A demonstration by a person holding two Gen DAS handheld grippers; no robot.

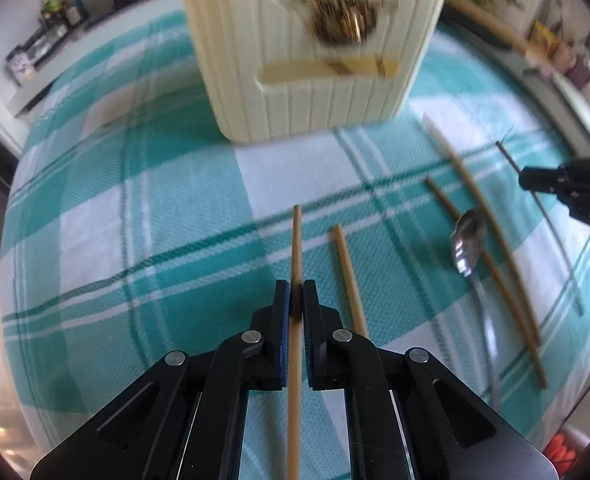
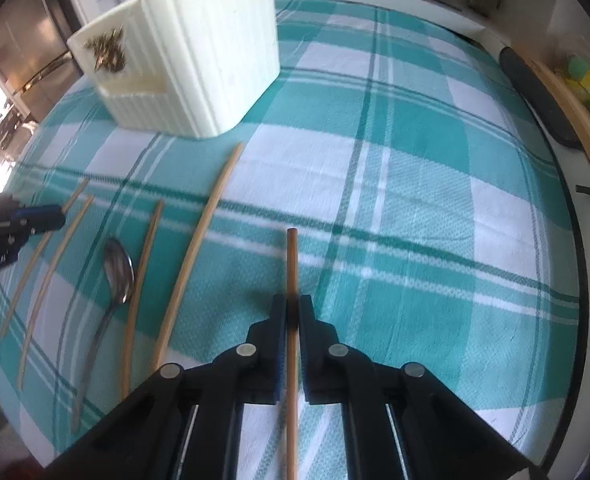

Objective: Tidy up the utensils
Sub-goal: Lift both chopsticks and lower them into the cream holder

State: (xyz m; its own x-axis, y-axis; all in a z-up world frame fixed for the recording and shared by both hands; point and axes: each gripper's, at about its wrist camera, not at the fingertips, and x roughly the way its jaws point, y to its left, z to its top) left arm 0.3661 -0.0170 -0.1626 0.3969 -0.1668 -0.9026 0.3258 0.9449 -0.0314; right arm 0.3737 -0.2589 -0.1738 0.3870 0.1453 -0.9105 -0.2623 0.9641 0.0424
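Altogether six chopsticks (image 2: 197,248), one spoon (image 2: 115,266)

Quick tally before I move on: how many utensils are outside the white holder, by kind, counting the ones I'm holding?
Chopsticks: 5 (left-held chopstick in the left claw, right-held chopstick in the right claw, loose chopsticks on the cloth)
Spoon: 1
Total: 6
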